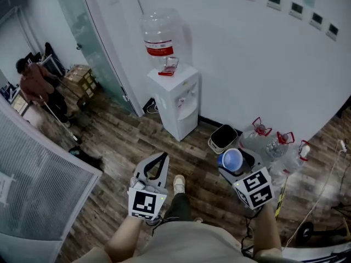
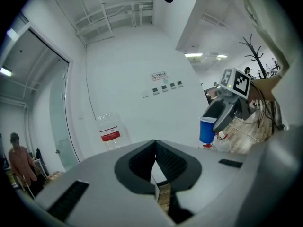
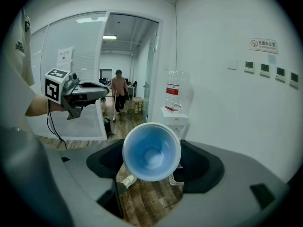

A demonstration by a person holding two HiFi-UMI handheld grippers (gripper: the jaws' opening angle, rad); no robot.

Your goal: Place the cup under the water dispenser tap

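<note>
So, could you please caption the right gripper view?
Right gripper holds an empty blue cup, facing the white water dispenser.

Cup: smooth blue plastic, faint sheen inside, pale rim. Left gripper and right gripper: matt grey plastic shells. Pads: black, ribbed, rubbery look. Water dispenser: smooth white plastic, slight gloss. Bottle on top: clear glossy plastic, red label. Floor: wood-look planks, visible grain, low sheen. Wall: smooth, matt white. Door: frosted glass.
</note>
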